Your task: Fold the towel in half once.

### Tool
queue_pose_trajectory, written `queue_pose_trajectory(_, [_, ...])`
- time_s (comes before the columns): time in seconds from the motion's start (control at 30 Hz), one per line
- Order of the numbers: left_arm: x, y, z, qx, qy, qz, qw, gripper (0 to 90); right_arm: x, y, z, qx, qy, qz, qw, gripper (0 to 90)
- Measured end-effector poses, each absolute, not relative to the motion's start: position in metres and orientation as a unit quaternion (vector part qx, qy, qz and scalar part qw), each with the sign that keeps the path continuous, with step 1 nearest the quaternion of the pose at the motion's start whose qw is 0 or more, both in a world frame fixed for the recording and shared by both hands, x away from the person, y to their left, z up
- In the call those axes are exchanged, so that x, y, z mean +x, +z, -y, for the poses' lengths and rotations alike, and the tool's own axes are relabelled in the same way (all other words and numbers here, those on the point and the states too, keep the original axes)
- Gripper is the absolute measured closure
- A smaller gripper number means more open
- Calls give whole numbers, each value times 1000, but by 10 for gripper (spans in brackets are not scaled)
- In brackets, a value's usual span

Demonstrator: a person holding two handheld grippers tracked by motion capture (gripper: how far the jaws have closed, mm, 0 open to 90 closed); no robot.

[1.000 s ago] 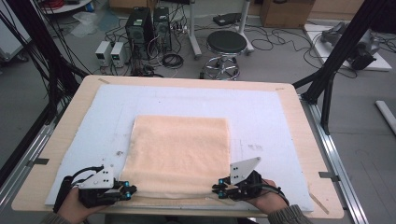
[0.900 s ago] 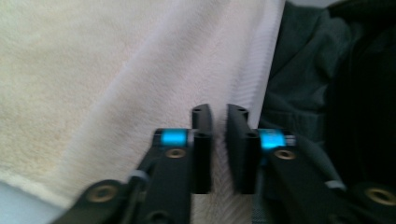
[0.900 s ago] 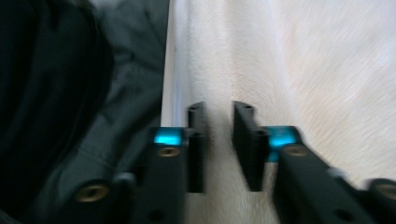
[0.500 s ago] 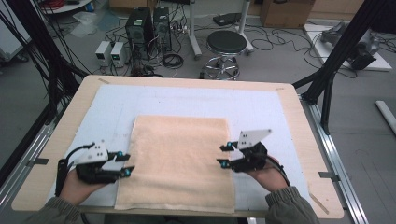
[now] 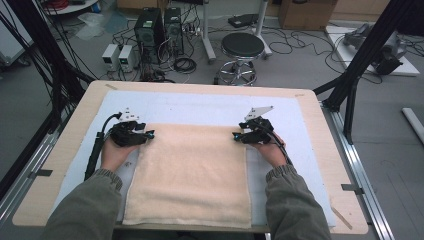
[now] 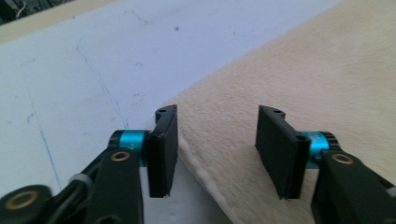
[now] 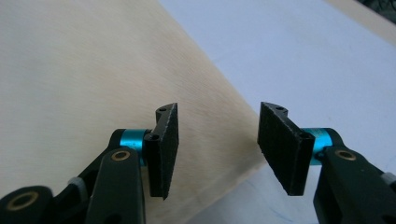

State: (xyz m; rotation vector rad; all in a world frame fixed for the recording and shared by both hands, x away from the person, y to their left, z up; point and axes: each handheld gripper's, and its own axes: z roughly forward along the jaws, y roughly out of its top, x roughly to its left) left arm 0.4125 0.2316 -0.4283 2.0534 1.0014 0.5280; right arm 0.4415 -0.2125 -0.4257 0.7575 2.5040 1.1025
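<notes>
High view: fuzzy rectangular peach towel (image 5: pixel 192 172)

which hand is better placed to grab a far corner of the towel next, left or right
Neither clearly. The left gripper sits at the towel's far left corner, the right gripper at its far right corner, mirrored. Both have just been opening, and each straddles its edge without pinching it.

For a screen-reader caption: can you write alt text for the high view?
A person's left claw and right claw, both open, sit at the far corners of a peach towel lying flat on a white mat on a wooden table.
</notes>
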Motion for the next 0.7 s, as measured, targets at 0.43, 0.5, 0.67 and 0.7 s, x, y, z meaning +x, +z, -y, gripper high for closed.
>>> queue_pose_trajectory(0.43, [431,-414,-230,769,247,-425,409,843,461,-400,199,244,387,-870,184,858])
queue_pose_trajectory(0.5, [441,-402,-226,764,258,-425,411,834,470,-387,198,254,380,-864,209,848])
queue_pose_trajectory(0.67, [447,-397,-222,781,256,-425,380,642,481,-396,198,300,366,-860,189,596])
queue_pose_trajectory(0.7, [446,-398,-223,782,249,-425,382,621,481,-399,199,298,361,-866,177,561])
